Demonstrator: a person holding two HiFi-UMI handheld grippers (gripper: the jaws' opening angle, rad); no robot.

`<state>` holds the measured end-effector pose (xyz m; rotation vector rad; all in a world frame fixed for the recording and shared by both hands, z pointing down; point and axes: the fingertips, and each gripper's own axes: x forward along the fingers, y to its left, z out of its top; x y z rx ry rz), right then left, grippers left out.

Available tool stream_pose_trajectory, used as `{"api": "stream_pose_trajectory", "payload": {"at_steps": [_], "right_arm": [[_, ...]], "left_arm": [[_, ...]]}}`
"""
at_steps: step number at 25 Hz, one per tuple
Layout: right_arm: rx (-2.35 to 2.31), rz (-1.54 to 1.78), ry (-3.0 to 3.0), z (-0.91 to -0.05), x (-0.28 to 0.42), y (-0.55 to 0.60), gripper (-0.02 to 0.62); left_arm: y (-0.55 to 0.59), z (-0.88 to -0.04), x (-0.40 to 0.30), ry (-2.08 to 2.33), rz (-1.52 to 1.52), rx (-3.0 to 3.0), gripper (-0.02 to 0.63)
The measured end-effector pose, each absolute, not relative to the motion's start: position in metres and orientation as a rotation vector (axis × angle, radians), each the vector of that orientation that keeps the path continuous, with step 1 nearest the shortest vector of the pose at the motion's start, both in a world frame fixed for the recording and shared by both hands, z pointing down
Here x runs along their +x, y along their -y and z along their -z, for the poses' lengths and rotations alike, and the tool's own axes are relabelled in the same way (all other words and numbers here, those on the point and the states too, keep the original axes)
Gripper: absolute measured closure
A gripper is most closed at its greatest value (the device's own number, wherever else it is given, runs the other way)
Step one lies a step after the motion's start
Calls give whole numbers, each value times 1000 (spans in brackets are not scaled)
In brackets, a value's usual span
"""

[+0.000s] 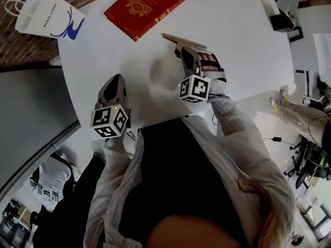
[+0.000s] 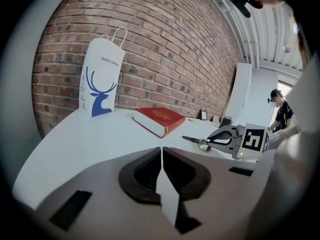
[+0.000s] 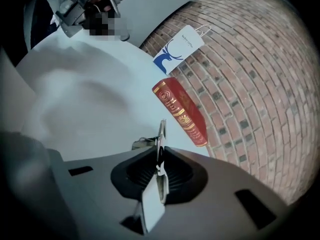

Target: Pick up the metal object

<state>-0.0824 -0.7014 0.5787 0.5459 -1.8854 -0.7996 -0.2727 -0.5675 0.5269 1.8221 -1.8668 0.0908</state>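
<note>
Right gripper view: right claw (image 3: 159, 156) clamped on thin, flat metal strip (image 3: 161, 132), angled down over white desk (image 3: 75, 99); left claw (image 2: 161, 155) closed, empty.

Shiny metal object (image 1: 178, 38), matt table (image 1: 248, 56)

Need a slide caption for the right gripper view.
Right gripper, jaws shut on the metal object; red book and deer-print paper bag on the table beyond.

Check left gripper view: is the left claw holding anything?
No, the left claw has its jaws together on nothing; the metal object sits in the right claw.
</note>
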Motion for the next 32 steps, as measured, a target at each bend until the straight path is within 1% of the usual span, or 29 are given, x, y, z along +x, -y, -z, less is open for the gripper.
{"api": "stream_pose_trajectory", "payload": {"at_steps": [6,16,25,32], "right_arm": [[572,835,1885,-569,-83,706,581],[589,763,1907,-563,-75,695,580],[698,675,1942,-536,-70,673,581],[823,500,1985,-504,-59,634,581]], "left_arm": [[567,-527,-269,1853,-88,1828,580],[560,-515,-267,1857,-69,1873,580],[544,-500,-268,1821,-46,1943,580],[528,-477,-263,1728,-79,2060,580]]}}
